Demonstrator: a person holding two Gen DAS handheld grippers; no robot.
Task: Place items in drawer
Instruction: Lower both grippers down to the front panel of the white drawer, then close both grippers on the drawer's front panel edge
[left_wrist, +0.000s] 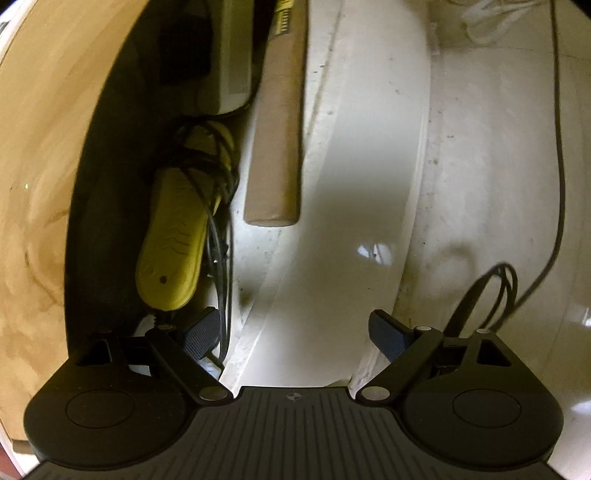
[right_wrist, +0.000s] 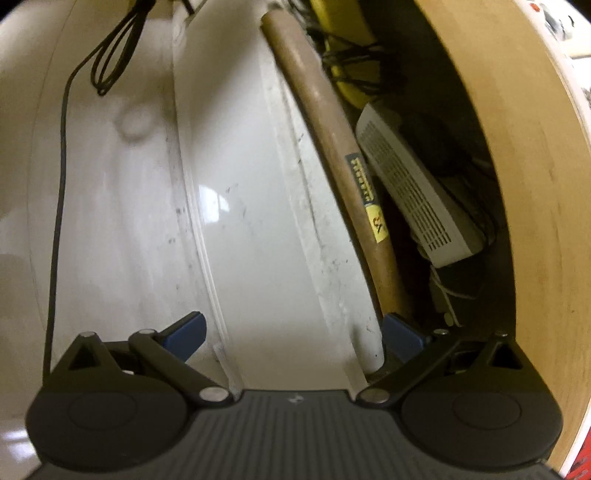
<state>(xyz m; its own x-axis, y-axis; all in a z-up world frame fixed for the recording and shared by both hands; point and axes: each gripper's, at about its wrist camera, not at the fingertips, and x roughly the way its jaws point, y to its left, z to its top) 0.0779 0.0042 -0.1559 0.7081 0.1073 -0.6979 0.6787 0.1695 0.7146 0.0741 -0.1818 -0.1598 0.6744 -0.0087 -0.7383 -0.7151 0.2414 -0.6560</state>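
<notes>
The drawer is open under a tan wooden top (left_wrist: 33, 147), also seen at the right of the right wrist view (right_wrist: 539, 184). Its white front panel (left_wrist: 332, 221) (right_wrist: 258, 221) runs between the fingers of both grippers. Inside lie a wooden hammer handle (left_wrist: 277, 147) (right_wrist: 332, 122), a yellow tool wrapped in black cord (left_wrist: 173, 240) (right_wrist: 343, 66) and a white vented box (left_wrist: 236, 48) (right_wrist: 410, 195). My left gripper (left_wrist: 295, 338) is open and straddles the panel. My right gripper (right_wrist: 293, 338) is open and straddles the same panel from the other side.
A black cable (left_wrist: 557, 147) (right_wrist: 59, 184) with a looped end (left_wrist: 491, 295) (right_wrist: 114, 55) lies on the glossy white floor (left_wrist: 498, 184) (right_wrist: 110, 221) outside the drawer. More cords and a white part sit deep in the drawer (right_wrist: 450, 291).
</notes>
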